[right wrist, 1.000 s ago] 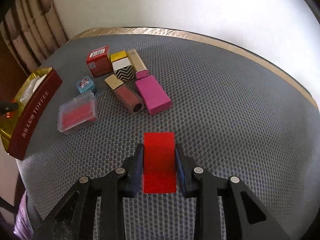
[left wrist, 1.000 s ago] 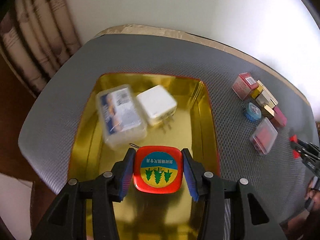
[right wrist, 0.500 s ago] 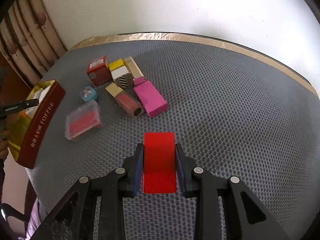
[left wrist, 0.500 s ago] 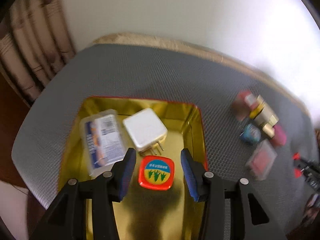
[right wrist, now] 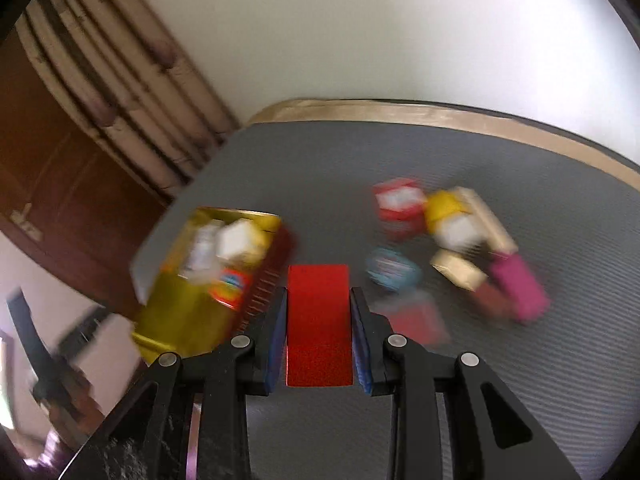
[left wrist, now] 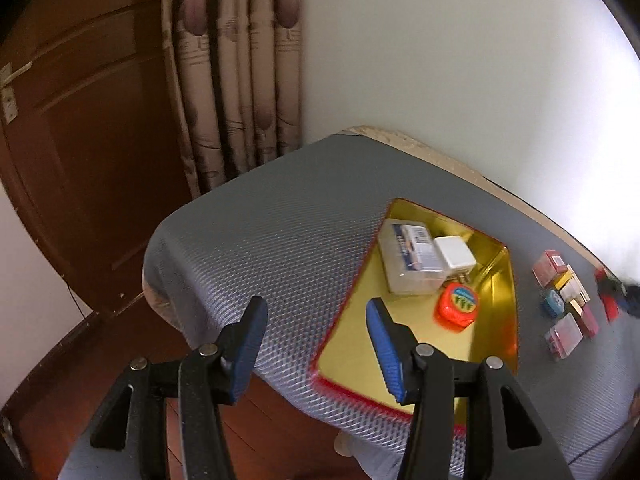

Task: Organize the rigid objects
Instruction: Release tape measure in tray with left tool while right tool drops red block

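Note:
A gold tin tray (left wrist: 496, 344) with a red rim sits on the grey mat. It holds a clear plastic case (left wrist: 412, 260), a white charger (left wrist: 454, 252) and a red-orange square box (left wrist: 458, 306) with a tree label. My left gripper (left wrist: 316, 344) is open and empty, back over the tray's near-left corner. My right gripper (right wrist: 318, 320) is shut on a flat red box (right wrist: 319, 320), held above the mat just right of the tray (right wrist: 176, 312). The right wrist view is blurred by motion.
Several small boxes lie in a cluster right of the tray: a red box (right wrist: 398, 206), a yellow-and-white one (right wrist: 448, 216), a blue round case (right wrist: 390, 270), a magenta box (right wrist: 520, 292) and a clear red case (left wrist: 564, 336). A curtain (left wrist: 240, 80) and a wooden door (left wrist: 80, 140) stand beyond the mat's left edge.
My left gripper let go of the red-orange box in the tray, then pulled back and to the left. My right gripper carried the flat red box left, toward the tray.

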`<act>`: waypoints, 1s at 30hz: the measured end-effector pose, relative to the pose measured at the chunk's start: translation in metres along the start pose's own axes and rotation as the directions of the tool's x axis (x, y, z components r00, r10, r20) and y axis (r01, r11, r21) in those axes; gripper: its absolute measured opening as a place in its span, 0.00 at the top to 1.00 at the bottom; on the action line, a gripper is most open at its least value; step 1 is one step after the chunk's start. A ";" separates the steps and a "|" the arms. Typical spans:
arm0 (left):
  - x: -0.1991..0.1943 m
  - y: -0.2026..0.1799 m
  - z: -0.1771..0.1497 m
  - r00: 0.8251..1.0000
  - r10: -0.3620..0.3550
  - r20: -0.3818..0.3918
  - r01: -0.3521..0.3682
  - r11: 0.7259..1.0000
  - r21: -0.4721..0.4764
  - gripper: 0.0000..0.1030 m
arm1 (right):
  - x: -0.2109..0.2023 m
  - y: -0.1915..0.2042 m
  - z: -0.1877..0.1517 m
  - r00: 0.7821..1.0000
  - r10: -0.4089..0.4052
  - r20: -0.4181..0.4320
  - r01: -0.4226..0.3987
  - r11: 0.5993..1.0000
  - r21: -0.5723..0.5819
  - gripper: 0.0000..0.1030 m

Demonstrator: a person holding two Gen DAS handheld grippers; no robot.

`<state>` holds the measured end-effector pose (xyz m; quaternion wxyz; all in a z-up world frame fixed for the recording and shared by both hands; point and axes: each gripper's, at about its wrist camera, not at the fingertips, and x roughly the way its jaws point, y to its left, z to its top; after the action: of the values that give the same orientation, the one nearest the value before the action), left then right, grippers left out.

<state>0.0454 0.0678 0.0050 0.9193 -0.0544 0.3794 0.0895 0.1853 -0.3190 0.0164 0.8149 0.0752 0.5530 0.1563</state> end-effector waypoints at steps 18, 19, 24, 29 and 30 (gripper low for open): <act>0.016 -0.002 -0.010 0.991 -0.101 -0.084 0.105 0.994 0.035 0.49 | 0.157 0.080 0.041 0.984 -0.014 -0.176 0.013 1.000 -0.008 0.73; 0.017 -0.002 -0.011 0.991 -0.105 -0.087 0.108 0.994 0.030 0.49 | 0.161 0.079 0.041 0.984 -0.013 -0.179 0.013 1.000 -0.003 0.72; 0.016 -0.003 -0.010 0.992 -0.096 -0.081 0.100 0.994 0.041 0.49 | 0.164 0.073 0.043 0.987 -0.021 -0.159 0.025 1.000 0.018 0.69; 0.011 -0.009 -0.012 0.995 -0.081 -0.061 0.085 0.994 0.065 0.49 | 0.113 0.048 0.030 0.998 0.056 -0.012 -0.055 0.995 0.084 0.50; 0.010 -0.011 -0.013 0.995 -0.077 -0.055 0.081 0.994 0.074 0.49 | 0.099 0.038 0.023 0.998 0.052 0.019 -0.054 0.994 0.097 0.43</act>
<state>0.0457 0.0565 -0.0106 0.9134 -0.0369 0.4038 0.0370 0.2342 -0.2489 -0.0505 0.8103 0.1308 0.5512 0.1500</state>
